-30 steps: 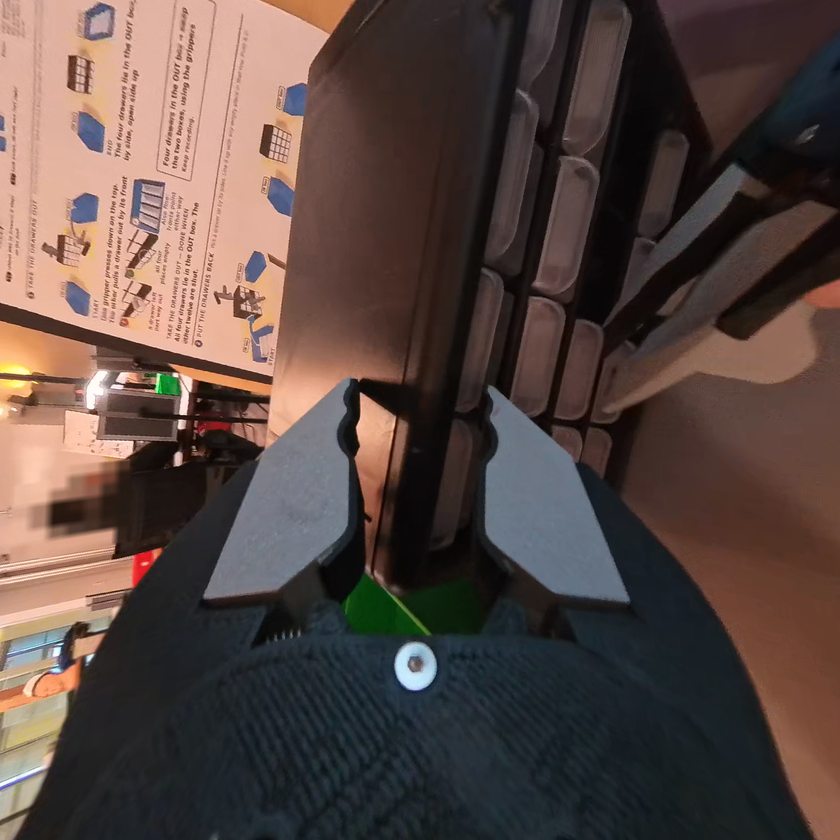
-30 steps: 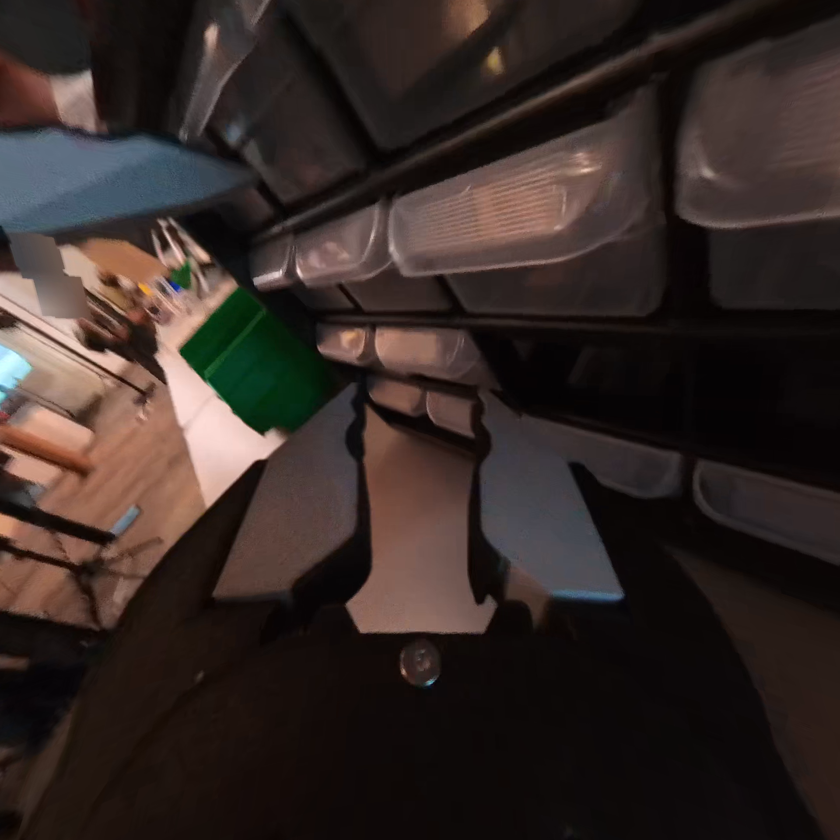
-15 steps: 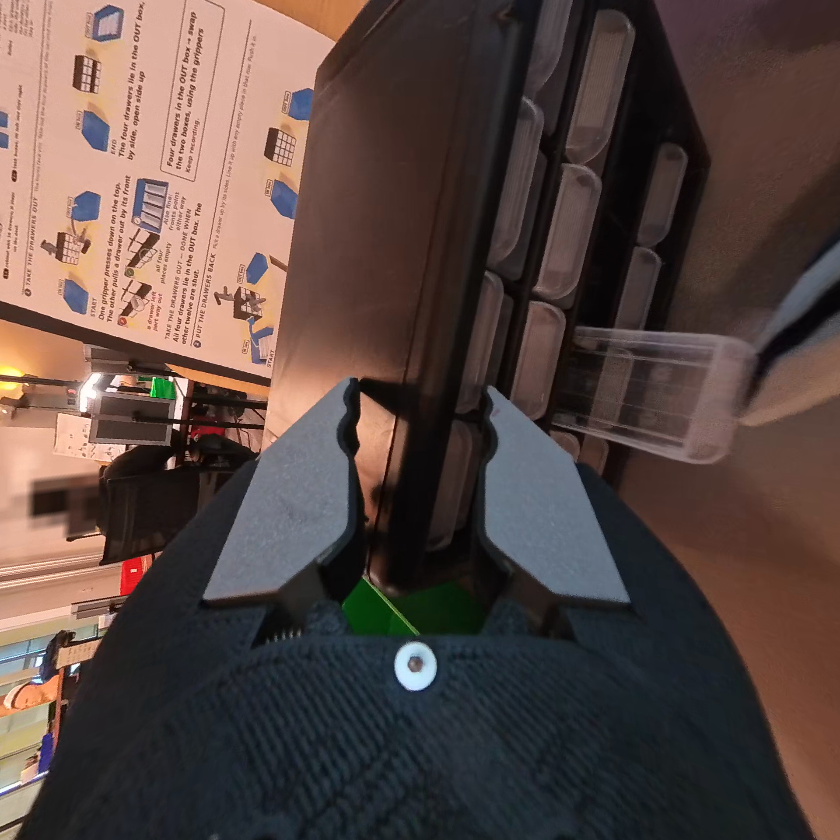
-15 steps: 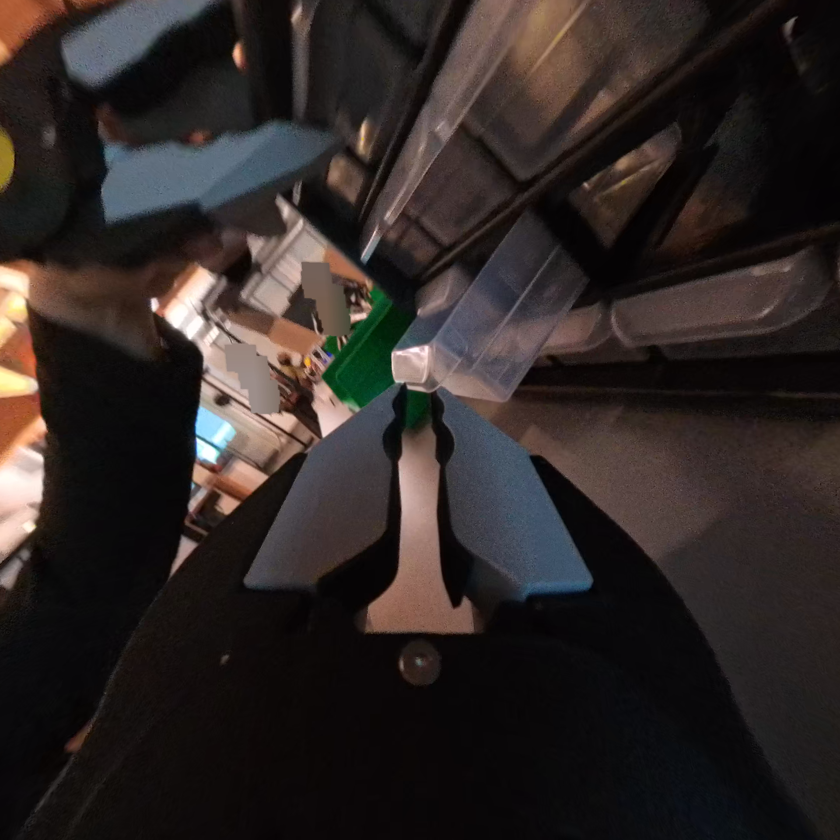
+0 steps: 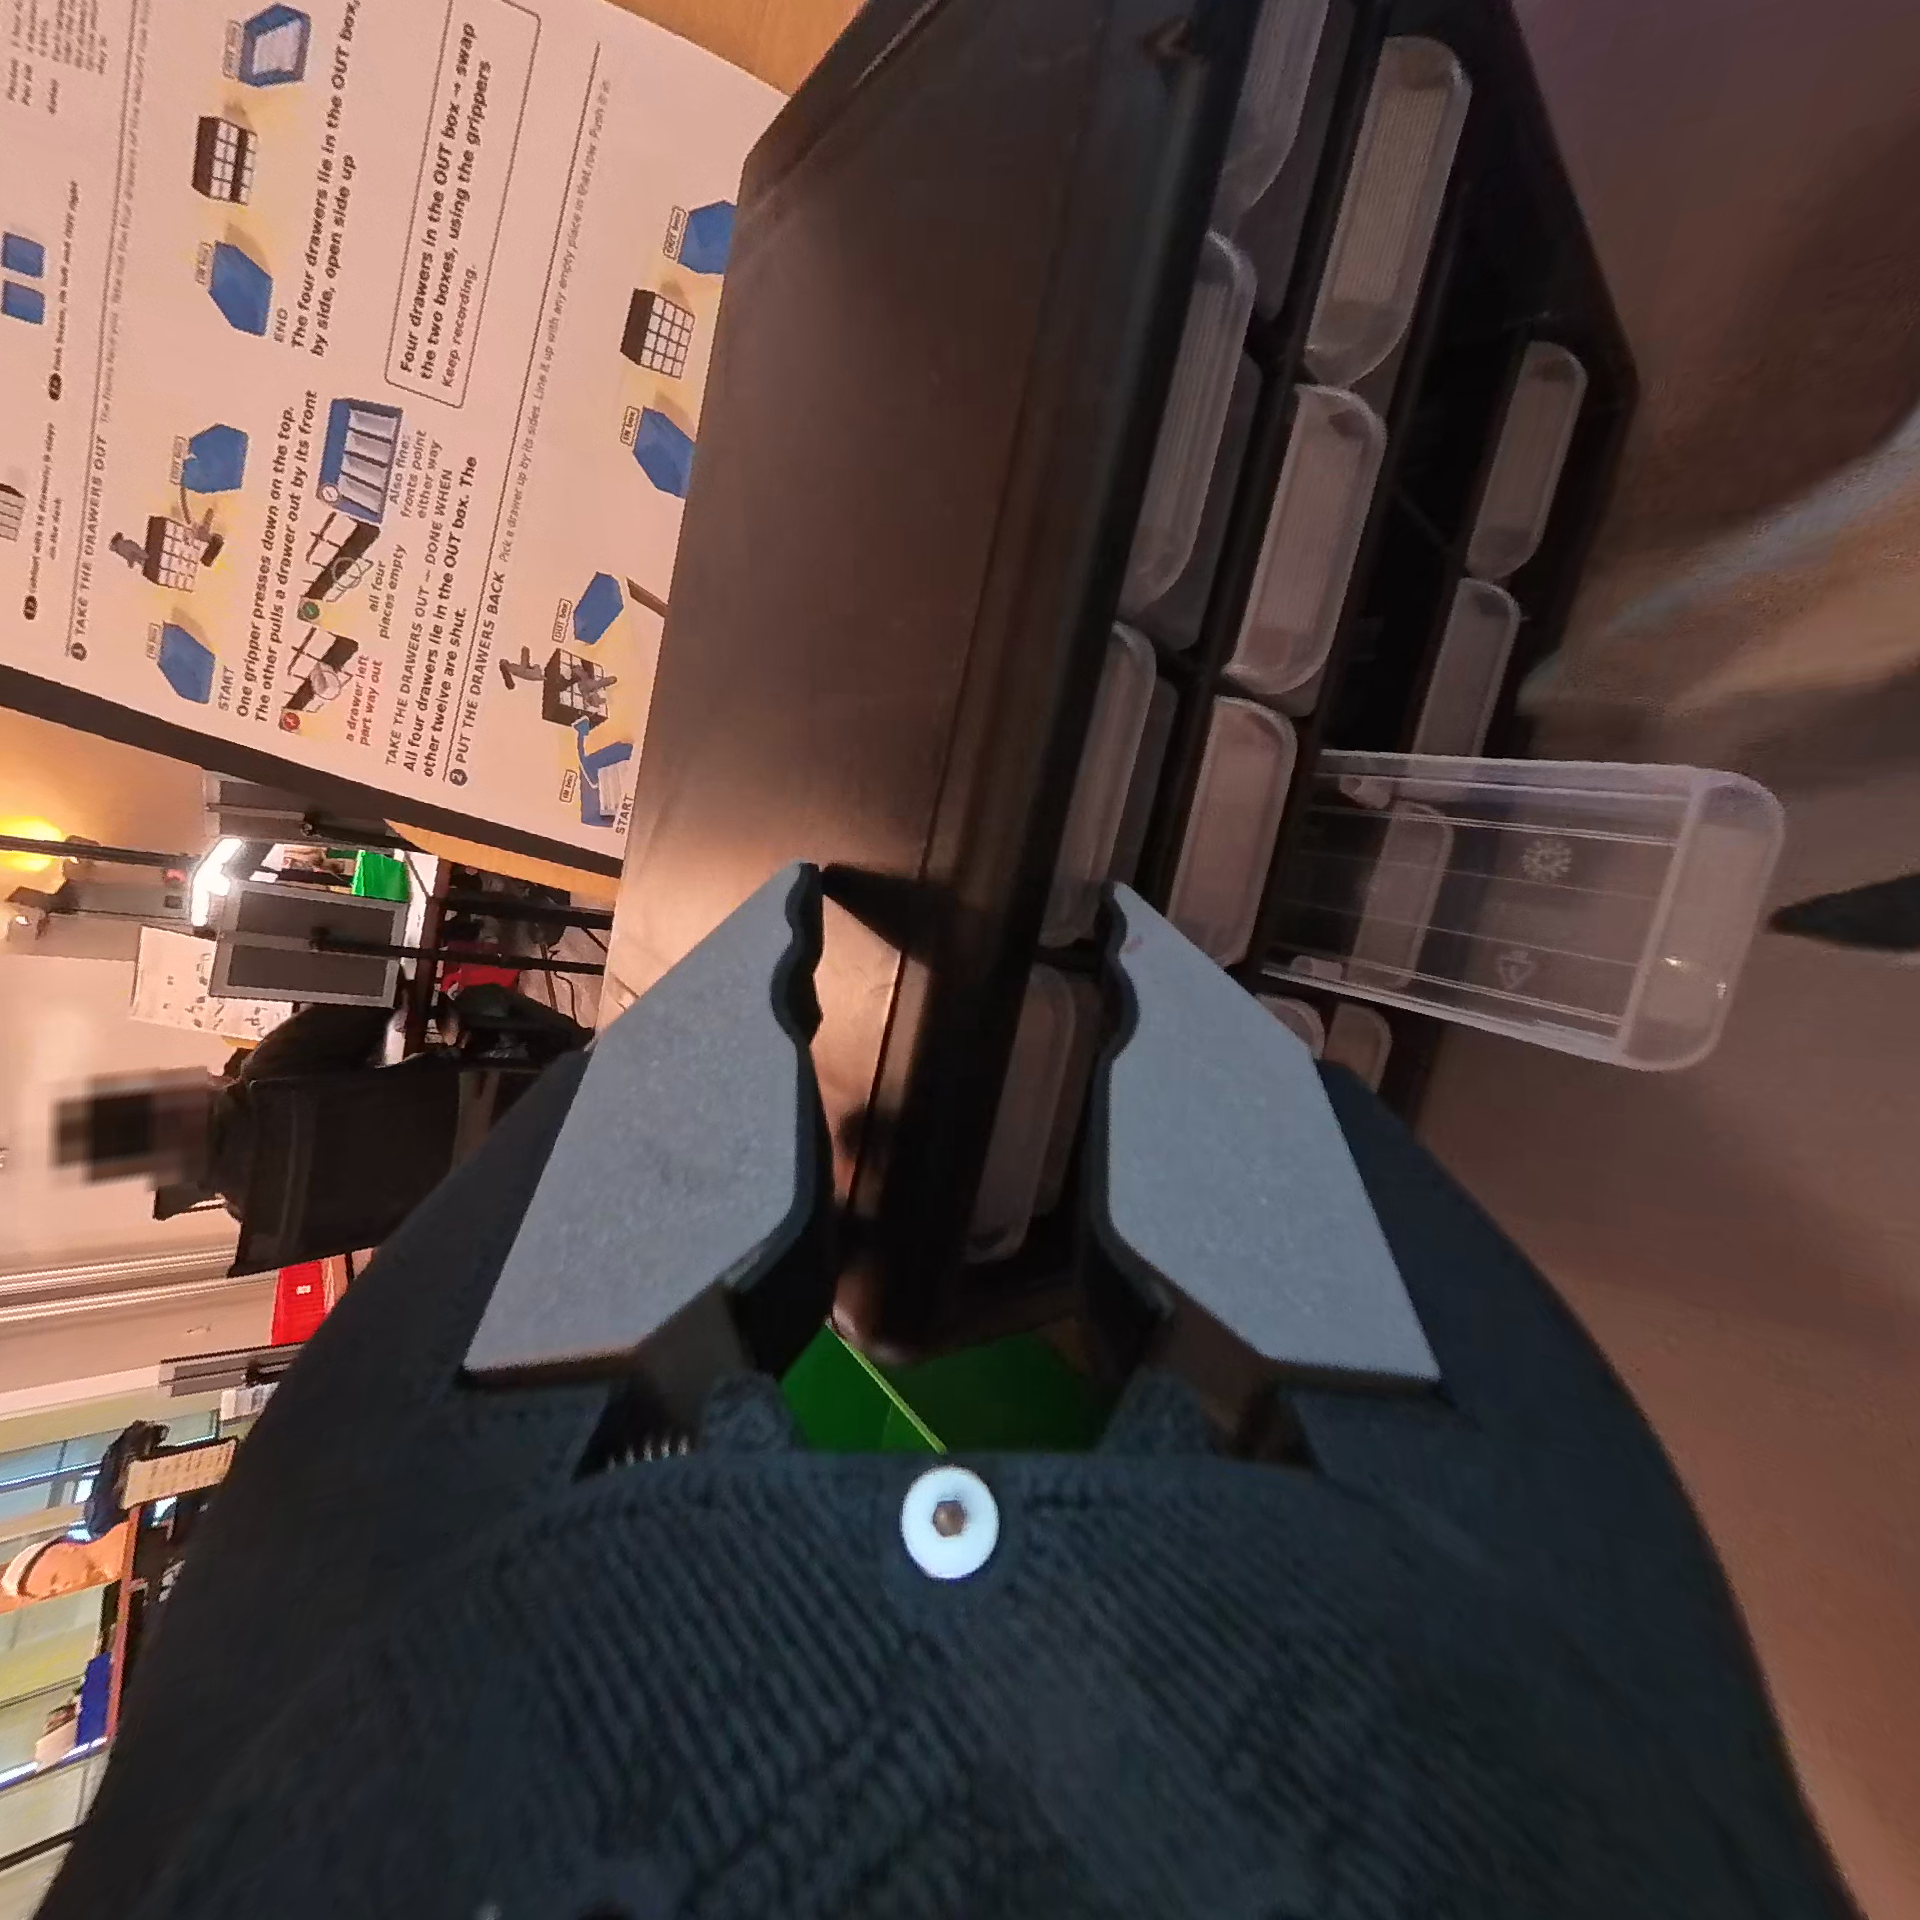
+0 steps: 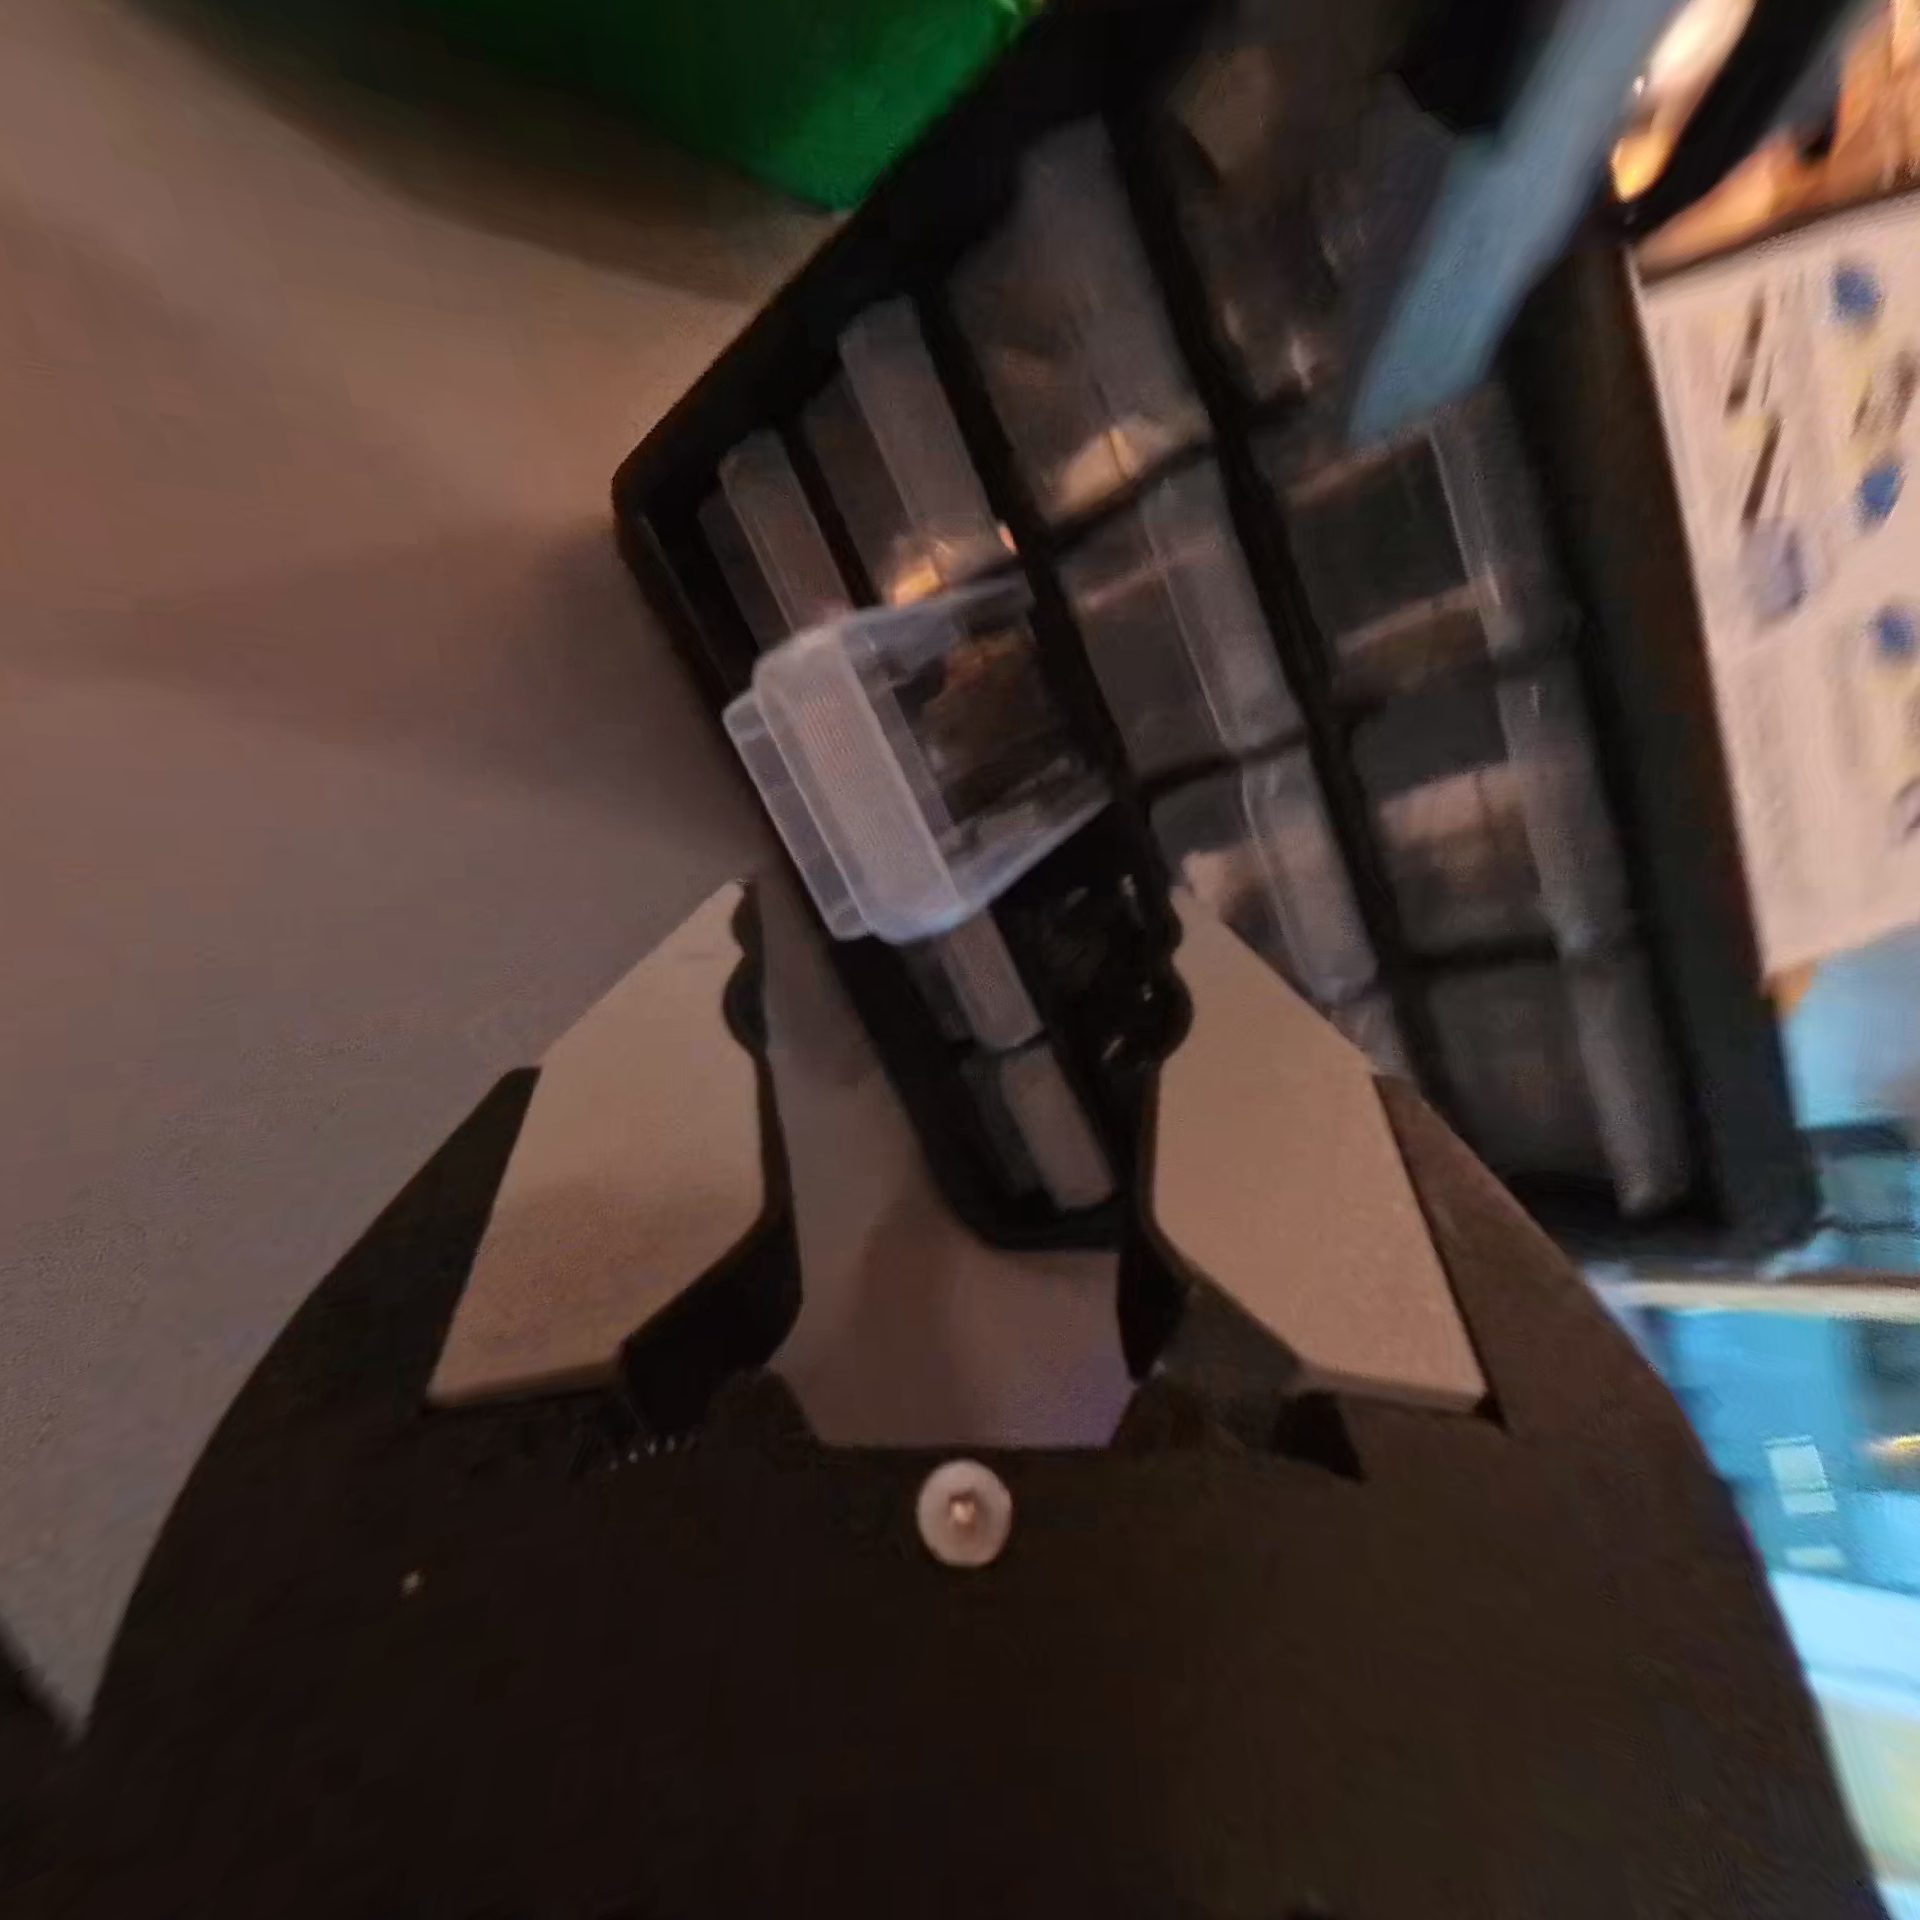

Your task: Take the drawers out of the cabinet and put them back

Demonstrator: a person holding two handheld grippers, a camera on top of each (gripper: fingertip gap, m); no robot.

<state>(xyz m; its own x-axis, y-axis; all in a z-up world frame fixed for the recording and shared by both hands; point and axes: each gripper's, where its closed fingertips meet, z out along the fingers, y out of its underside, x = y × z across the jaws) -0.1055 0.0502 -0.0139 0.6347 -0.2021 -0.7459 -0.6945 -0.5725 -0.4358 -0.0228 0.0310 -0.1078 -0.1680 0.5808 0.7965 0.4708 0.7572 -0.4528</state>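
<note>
While the left gripper [image 5: 961, 940] straddles the top front edge of the black cabinet [image 5: 894, 540], its fingers set at a middling width with one on either side of that edge, though whether they press it cannot be told, the clear drawer [image 5: 1507, 904] stands part way out of its slot, off to the right of the fingers and well ahead of them, its long axis running crosswise to them. In the blurred right wrist view the right gripper [image 6: 961, 925] is spread wide and holds nothing; the same drawer [image 6: 883, 790] lies just ahead of its tips, nearer the left finger, front end toward the camera. The right gripper looks the nearer one for the next pull.
</note>
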